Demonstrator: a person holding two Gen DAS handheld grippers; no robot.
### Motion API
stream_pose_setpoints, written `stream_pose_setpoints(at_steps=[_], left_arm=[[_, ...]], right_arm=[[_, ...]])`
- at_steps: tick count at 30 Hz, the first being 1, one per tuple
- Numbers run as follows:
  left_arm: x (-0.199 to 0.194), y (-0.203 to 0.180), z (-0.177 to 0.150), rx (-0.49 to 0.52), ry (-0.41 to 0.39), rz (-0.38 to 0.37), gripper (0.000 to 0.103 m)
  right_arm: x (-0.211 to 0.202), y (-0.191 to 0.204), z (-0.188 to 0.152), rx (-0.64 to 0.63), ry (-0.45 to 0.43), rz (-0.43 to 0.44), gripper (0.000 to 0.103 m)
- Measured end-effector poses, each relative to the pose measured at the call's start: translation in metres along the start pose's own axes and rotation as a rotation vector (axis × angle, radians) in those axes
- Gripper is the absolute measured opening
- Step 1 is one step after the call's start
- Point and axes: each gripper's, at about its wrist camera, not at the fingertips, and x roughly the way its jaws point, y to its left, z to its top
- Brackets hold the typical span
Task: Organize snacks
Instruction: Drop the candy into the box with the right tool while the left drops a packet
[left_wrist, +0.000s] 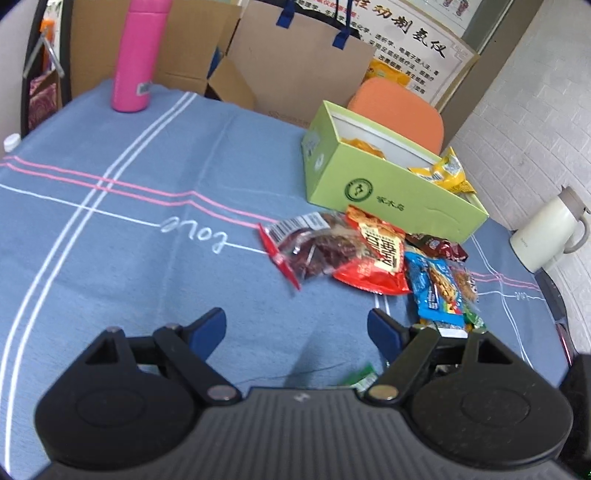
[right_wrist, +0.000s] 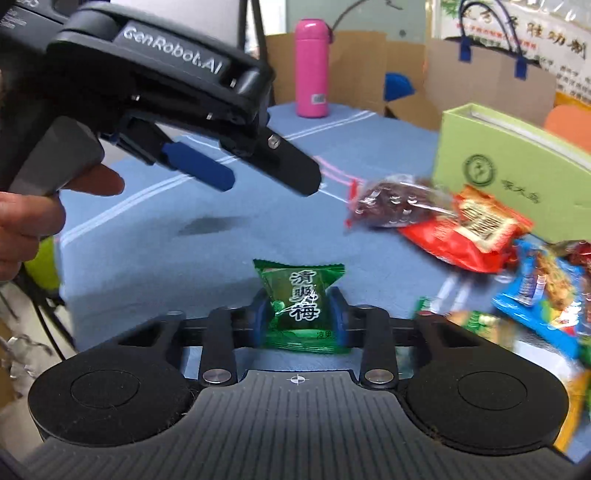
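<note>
My right gripper (right_wrist: 300, 317) is shut on a small green candy packet (right_wrist: 300, 302) and holds it above the blue cloth. My left gripper (left_wrist: 297, 328) is open and empty, low over the cloth, left of the snack pile; it also shows in the right wrist view (right_wrist: 229, 173). The pile holds a clear bag of red dates (left_wrist: 314, 247), a red packet (left_wrist: 376, 258) and a blue cookie packet (left_wrist: 436, 288). Behind it stands an open green box (left_wrist: 384, 184) with yellow packets (left_wrist: 443, 171) inside.
A pink bottle (left_wrist: 138, 55) stands at the far left of the table. Brown paper bag (left_wrist: 306, 62) and cardboard boxes (left_wrist: 192, 48) sit behind the table. An orange chair (left_wrist: 402, 110) is behind the box. A white kettle (left_wrist: 546, 232) stands at the right.
</note>
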Motion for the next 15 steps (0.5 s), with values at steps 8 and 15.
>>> stream_pose_setpoints(at_steps=[8, 15], left_arm=[[0.037, -0.062, -0.013, 0.172, 0.093, -0.118, 0.081], [0.070, -0.126, -0.026, 0.621, 0.146, -0.098, 0.084]], right_arm=[[-0.095, -0.050, -0.070, 0.109, 0.038, -0.195, 0.009], [-0.141, -0.136, -0.108, 0.323, -0.015, -0.388, 0.011]])
